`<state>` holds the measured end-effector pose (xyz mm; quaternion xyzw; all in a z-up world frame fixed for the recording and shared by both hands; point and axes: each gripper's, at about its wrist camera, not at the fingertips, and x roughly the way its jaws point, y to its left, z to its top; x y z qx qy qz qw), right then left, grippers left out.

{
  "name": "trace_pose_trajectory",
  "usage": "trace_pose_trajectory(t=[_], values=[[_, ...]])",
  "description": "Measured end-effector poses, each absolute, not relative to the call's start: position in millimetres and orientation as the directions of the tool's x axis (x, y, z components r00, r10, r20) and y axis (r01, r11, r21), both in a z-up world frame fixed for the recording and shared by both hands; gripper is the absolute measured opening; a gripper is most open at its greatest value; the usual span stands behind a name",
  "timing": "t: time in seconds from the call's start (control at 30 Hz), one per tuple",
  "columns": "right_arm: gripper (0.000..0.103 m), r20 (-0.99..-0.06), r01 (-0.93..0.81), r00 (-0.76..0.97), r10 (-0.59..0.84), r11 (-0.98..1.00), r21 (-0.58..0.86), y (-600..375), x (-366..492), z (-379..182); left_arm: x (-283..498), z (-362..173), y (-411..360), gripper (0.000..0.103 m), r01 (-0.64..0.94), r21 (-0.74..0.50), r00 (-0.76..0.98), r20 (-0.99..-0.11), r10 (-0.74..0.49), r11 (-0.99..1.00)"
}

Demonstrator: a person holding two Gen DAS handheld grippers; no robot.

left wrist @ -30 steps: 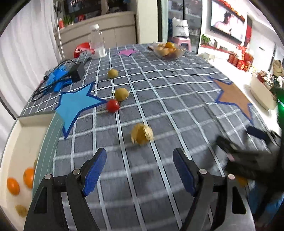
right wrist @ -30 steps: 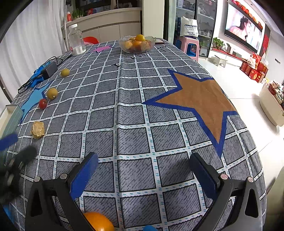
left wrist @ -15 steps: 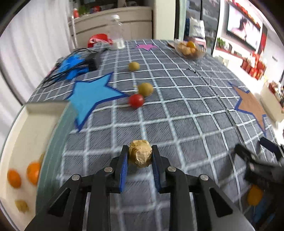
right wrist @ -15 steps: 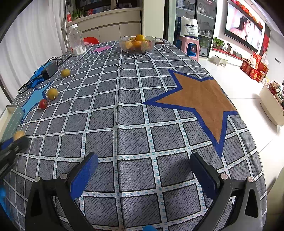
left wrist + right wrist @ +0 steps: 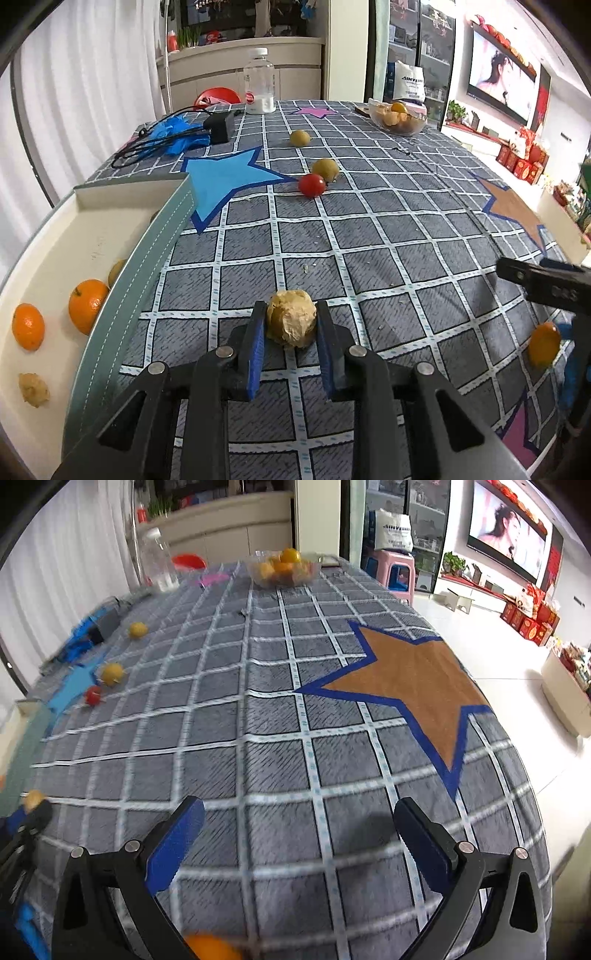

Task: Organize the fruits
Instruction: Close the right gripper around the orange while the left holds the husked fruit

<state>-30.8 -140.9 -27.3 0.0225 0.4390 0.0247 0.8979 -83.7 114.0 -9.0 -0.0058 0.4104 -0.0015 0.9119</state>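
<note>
My left gripper (image 5: 291, 314) is shut on a tan, papery husked fruit (image 5: 291, 325), held just above the checked cloth. To its left is the cream tray (image 5: 147, 266), holding two oranges (image 5: 88, 304), another husked fruit (image 5: 34, 389) and a half-hidden greenish fruit (image 5: 117, 271). Farther back on the cloth lie a red tomato (image 5: 311, 184) and two yellow-green fruits (image 5: 325, 168) (image 5: 299, 137). My right gripper (image 5: 299, 834) is open over bare cloth, with an orange (image 5: 210, 947) just below its jaws. That orange (image 5: 543, 343) also appears in the left wrist view.
A glass bowl of fruit (image 5: 398, 119) and a plastic bottle (image 5: 259, 85) stand at the table's far end. A black adapter with cables and a blue bundle (image 5: 177, 134) lie far left. The table edge drops to the floor at right (image 5: 524, 775).
My left gripper, open a second ago, has shut on the husked fruit and carried it left toward the tray. The right gripper has stayed open in about the same place.
</note>
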Motion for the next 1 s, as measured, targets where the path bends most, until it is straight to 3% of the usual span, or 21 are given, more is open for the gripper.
trace_pose_trajectory(t=[0.27, 0.4, 0.53, 0.6, 0.67, 0.77, 1.0], values=[[0.103, -0.671, -0.129, 0.710, 0.213, 0.976, 0.173, -146.0, -117.7, -21.2, -85.3, -8.8, 114.0, 0.028, 0.001, -0.006, 0.665, -0.747, -0.005, 1.000], [0.103, -0.631, -0.127, 0.755, 0.180, 0.984, 0.129, -136.4, -130.0, -20.7, -86.3, -8.8, 113.2, 0.028, 0.012, 0.000, 0.666, -0.746, -0.008, 1.000], [0.102, -0.648, -0.139, 0.742, 0.171, 0.985, 0.101, -123.2, -123.0, -26.2, -86.8, -9.0, 112.6, 0.028, 0.012, -0.003, 0.666, -0.746, -0.010, 1.000], [0.087, -0.651, -0.130, 0.744, 0.149, 0.988, 0.078, -119.8, -120.9, -28.5, -86.4, -9.0, 112.9, 0.028, 0.012, 0.002, 0.666, -0.746, -0.006, 1.000], [0.061, -0.666, -0.133, 0.731, 0.150, 0.988, 0.076, -117.4, -115.0, -32.7, -86.7, -9.2, 111.3, 0.028, 0.012, 0.010, 0.667, -0.745, -0.001, 1.000], [0.039, -0.656, -0.119, 0.746, 0.119, 0.992, 0.044, -114.7, -113.6, -37.4, -87.5, -9.3, 110.1, 0.028, 0.012, 0.013, 0.668, -0.744, 0.002, 1.000], [0.038, -0.571, -0.116, 0.817, 0.081, 0.993, -0.024, -109.5, -125.2, -46.4, -87.3, -9.4, 109.1, 0.029, 0.012, 0.023, 0.669, -0.743, 0.009, 1.000]])
